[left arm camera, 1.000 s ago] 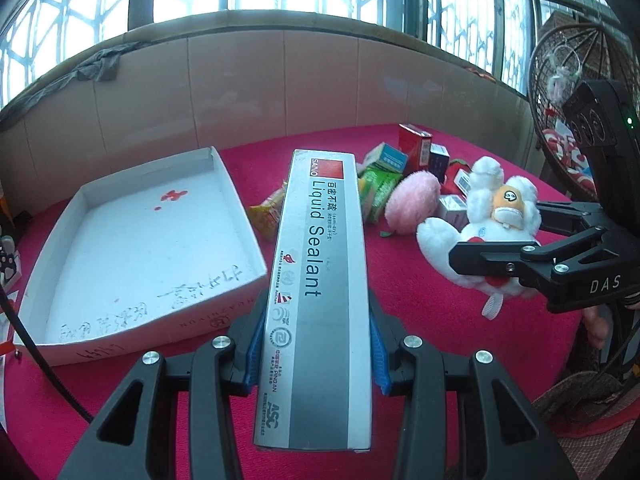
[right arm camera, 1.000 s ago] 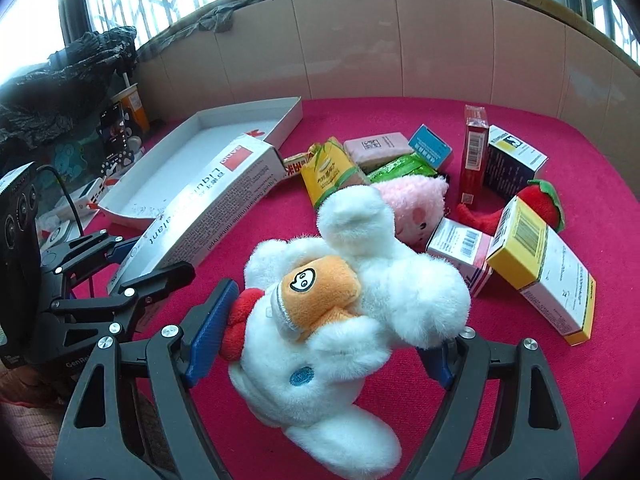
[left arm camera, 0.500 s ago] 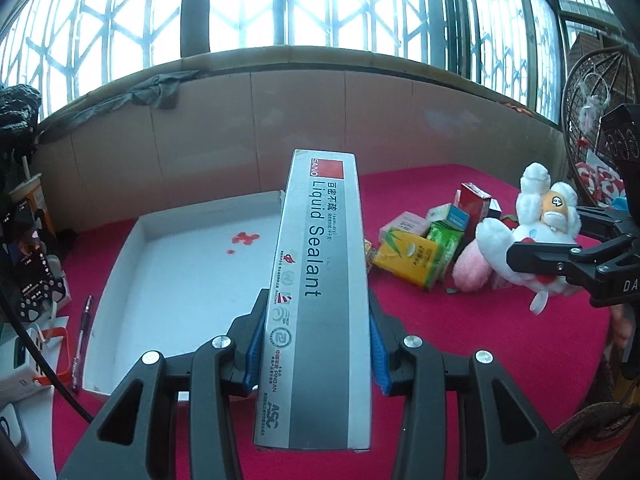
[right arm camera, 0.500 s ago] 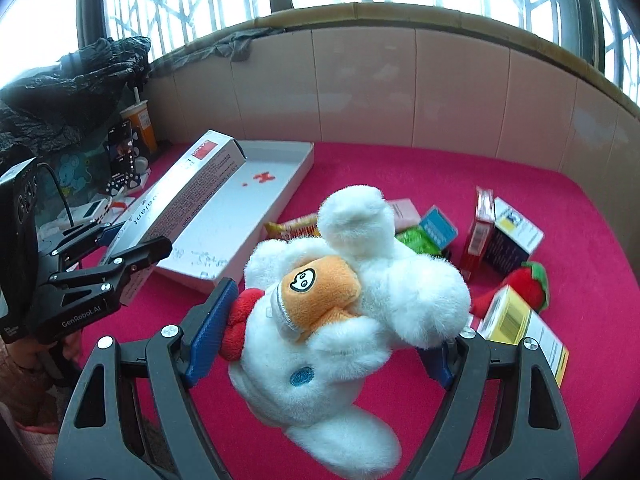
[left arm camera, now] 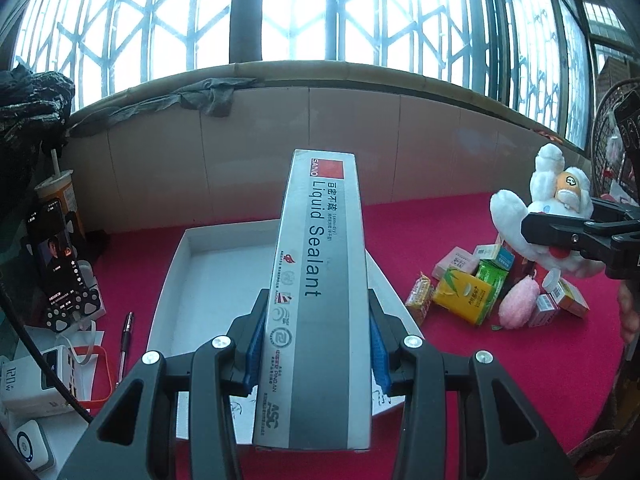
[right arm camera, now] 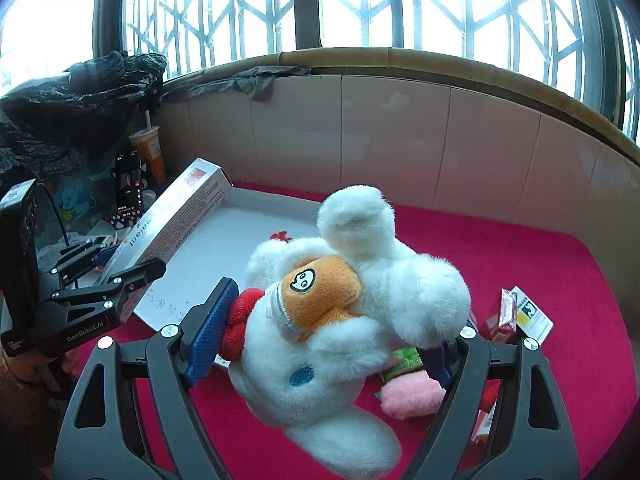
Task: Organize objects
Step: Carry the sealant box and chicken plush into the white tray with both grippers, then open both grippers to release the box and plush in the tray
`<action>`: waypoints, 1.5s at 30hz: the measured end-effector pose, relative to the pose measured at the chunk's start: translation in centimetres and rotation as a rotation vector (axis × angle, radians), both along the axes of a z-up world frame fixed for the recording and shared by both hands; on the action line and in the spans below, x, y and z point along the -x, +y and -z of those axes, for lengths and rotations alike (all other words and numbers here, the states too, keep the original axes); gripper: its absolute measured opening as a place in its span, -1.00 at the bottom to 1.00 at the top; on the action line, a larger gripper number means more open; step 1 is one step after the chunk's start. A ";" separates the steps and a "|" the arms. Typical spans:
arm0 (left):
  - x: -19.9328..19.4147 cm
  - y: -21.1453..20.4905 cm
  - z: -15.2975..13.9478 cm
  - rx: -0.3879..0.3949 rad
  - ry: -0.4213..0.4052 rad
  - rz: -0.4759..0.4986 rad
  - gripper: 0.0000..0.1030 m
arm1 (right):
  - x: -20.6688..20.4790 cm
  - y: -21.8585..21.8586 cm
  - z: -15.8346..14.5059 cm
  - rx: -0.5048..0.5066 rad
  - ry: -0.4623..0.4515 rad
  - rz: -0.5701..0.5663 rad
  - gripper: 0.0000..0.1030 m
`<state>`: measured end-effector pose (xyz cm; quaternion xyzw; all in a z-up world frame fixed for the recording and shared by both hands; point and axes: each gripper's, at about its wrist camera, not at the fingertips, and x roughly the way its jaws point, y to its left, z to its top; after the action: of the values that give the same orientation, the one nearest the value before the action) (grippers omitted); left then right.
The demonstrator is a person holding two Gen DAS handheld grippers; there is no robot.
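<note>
**Both grippers loaded above the red desk**

The left hand-held gripper (left arm camera: 316,344) was clenched on a long grey sealant box (left arm camera: 320,280), its blue pads (left arm camera: 256,346) pressed against the box's two long sides. The box pointed forward and up, held above a shallow white tray (left arm camera: 208,268) that lay on the red desk (left arm camera: 480,368). In the right wrist view the same box (right arm camera: 176,220) slanted over the tray's left edge.

The right hand-held gripper (right arm camera: 320,336) was grasping a white plush toy (right arm camera: 360,304) with an orange face patch and a red collar; one blue pad (right arm camera: 210,332) pressed the collar side, the other was mostly hidden behind the fur. The toy hung in the air, near the tray's (right arm camera: 256,200) right side in that view. From the left wrist view it (left arm camera: 556,200) was raised above a heap of small things on the desk.

That heap, to the right of the tray, held a yellow packet (left arm camera: 464,292), a green packet (left arm camera: 492,276), a pink fluffy toy (left arm camera: 518,304) and several small cartons. A pen (left arm camera: 126,336) lay on the desk just left of the tray, with a phone (left arm camera: 56,256) propped upright farther left.
</note>
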<state>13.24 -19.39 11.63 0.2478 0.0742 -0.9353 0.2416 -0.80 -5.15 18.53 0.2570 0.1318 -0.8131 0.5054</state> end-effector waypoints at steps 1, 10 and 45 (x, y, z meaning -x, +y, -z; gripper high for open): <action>0.1 -0.6 -0.1 -0.008 0.001 -0.005 -0.17 | 0.0 -0.5 -0.1 0.002 -0.009 -0.005 0.60; 2.0 -6.3 -0.2 -0.092 -0.030 -0.054 -0.16 | -0.6 -6.6 0.2 -0.004 -0.080 -0.064 0.61; 4.8 -13.0 4.5 -0.206 -0.082 -0.249 1.00 | 1.0 -14.5 8.5 -0.050 -0.106 -0.010 1.00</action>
<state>8.41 -32.34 7.16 0.2982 0.1900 -0.8746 0.3317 -1.85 -19.67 10.00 0.3118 0.1264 -0.7923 0.5089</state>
